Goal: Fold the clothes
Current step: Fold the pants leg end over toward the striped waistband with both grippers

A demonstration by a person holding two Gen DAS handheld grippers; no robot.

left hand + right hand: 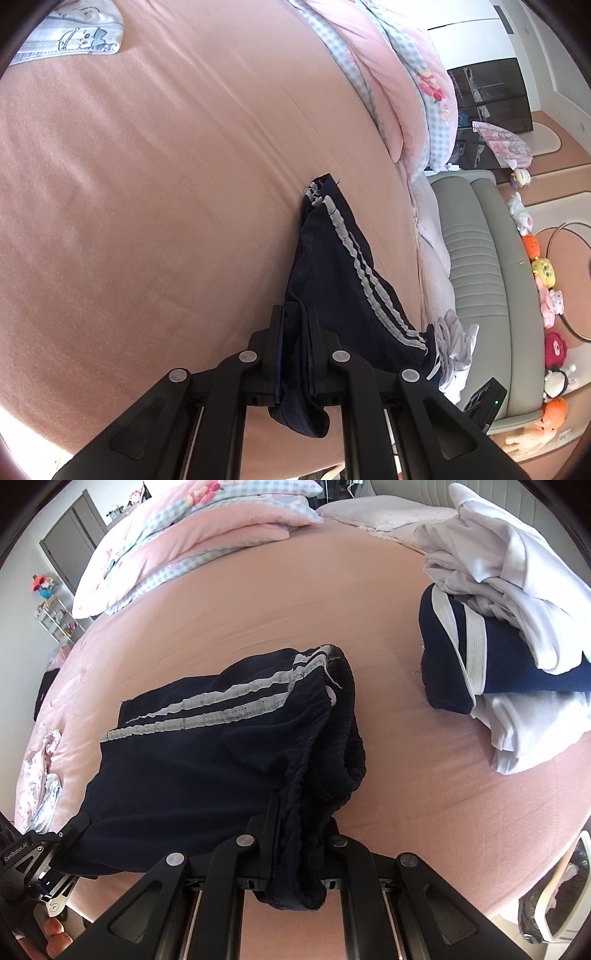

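the left gripper (295,328) has its fingers (276,332) pinched narrow on a fold of the navy shorts (332,280), with a tuft of the dark cloth hanging out below them. the right gripper (301,827) has its fingers (271,823) clamped the same way on the gathered waistband end of the navy shorts (207,760), cloth bunched between them and drooping underneath. the shorts, with two white side stripes, lie folded on the pink bed (406,775), spreading out to the left in the right wrist view. at far right sits a heap of white clothes (517,590) over a navy garment with a white band (480,657). a pink and checked quilt (184,535) is piled at the far left. a pale printed garment (74,33) lies far off on the sheet in the left wrist view.
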